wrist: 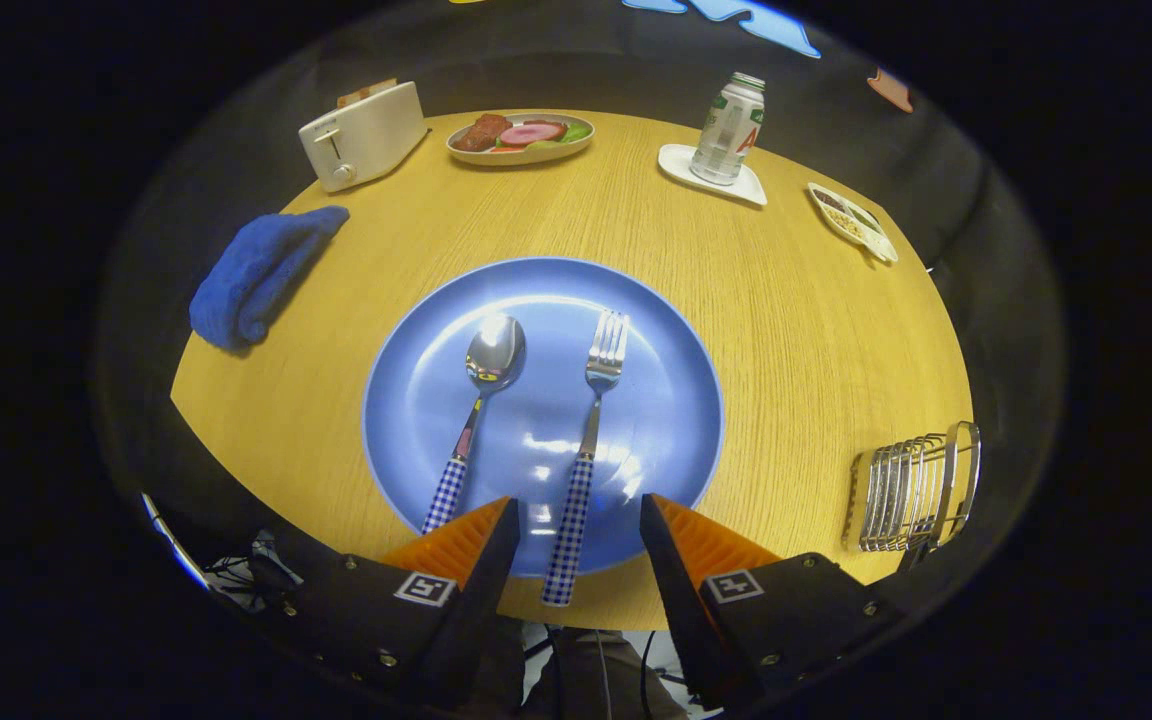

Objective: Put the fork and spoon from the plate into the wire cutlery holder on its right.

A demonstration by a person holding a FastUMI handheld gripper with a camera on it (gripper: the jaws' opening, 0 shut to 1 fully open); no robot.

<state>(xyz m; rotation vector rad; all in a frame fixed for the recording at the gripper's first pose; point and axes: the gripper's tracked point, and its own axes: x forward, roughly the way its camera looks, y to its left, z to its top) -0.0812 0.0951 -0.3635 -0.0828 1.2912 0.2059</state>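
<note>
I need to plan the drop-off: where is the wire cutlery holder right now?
The wire cutlery holder stands on the wooden table, to the right of the blue plate, off to the right of the open gripper.

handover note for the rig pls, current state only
Gripper: jaws open, nothing held, straddling the fork's checked handle near the plate's near rim.
Fork and spoon: both lying on the blue plate, spoon to the fork's left, handles toward the gripper.
Wire cutlery holder: on the table right of the plate; no cutlery seen in it.
Done: nothing moved yet.
Left: grasp the fork, place it in the holder, then the spoon.
</note>
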